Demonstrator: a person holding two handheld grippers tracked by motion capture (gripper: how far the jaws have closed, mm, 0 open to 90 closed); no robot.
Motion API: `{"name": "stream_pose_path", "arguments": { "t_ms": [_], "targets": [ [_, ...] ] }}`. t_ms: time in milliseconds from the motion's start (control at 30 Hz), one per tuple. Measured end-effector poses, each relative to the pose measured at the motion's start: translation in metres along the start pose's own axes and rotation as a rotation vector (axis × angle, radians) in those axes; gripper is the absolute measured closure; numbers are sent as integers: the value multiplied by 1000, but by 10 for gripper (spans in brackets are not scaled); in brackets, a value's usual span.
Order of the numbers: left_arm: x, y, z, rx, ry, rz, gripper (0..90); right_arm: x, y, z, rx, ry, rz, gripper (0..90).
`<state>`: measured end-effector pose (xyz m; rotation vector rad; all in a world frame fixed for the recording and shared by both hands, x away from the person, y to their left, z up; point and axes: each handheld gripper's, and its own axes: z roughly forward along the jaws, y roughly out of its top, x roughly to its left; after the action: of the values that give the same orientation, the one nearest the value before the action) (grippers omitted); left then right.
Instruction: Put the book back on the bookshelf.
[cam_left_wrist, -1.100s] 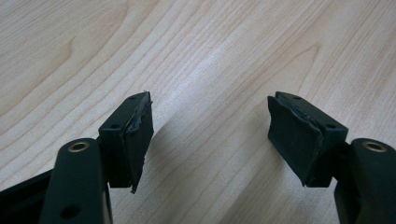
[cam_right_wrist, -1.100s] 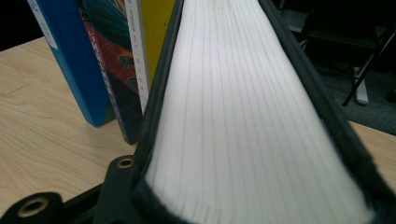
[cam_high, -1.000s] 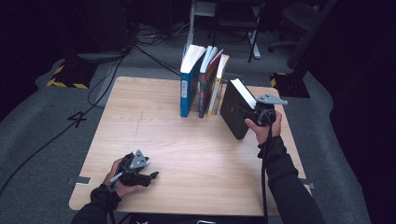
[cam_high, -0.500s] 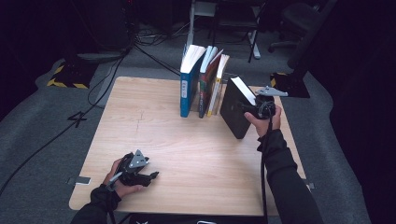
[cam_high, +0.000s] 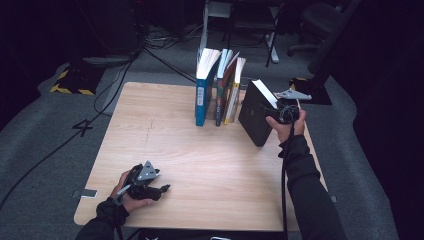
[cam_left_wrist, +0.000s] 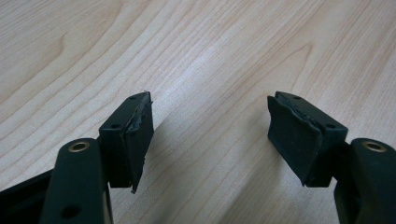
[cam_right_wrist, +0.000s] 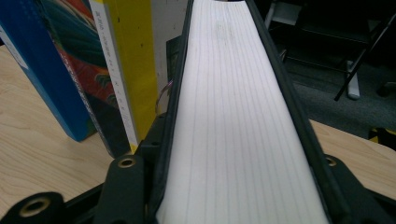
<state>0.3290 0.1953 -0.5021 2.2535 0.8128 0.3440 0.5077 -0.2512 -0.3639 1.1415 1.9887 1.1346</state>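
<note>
A thick black book (cam_high: 254, 119) with white page edges (cam_right_wrist: 233, 116) stands tilted on the table (cam_high: 200, 165), just right of a row of upright books (cam_high: 219, 90). My right gripper (cam_high: 281, 107) is shut on it, one jaw on each cover (cam_right_wrist: 238, 154). In the right gripper view the yellow spine (cam_right_wrist: 123, 56) and the blue book (cam_right_wrist: 42, 70) stand close on the left. My left gripper (cam_high: 161, 189) rests low near the table's front left corner. Its jaws are open (cam_left_wrist: 210, 126) over bare wood, with nothing between them.
The book row stands at the table's far middle, with a blue book (cam_high: 204, 95) at its left end. Cables (cam_high: 125, 65) cross the dark floor behind the table. An office chair (cam_high: 320, 25) and a stand (cam_high: 272, 35) lie beyond the far edge.
My right gripper has shifted the black book slightly toward the far side and the book row. The left gripper has not moved.
</note>
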Motion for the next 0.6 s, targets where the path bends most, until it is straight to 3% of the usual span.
{"name": "stream_pose_path", "arguments": {
  "t_ms": [233,433,600],
  "targets": [
    [0,0,0,0,-3,1,312,8,4,3,-33,-6,-22,533],
    [1,0,1,0,-11,1,312,12,13,11,-70,-33,21,538],
    [1,0,1,-1,-18,5,313,11,19,24,-98,-42,93,539]
  ]
}}
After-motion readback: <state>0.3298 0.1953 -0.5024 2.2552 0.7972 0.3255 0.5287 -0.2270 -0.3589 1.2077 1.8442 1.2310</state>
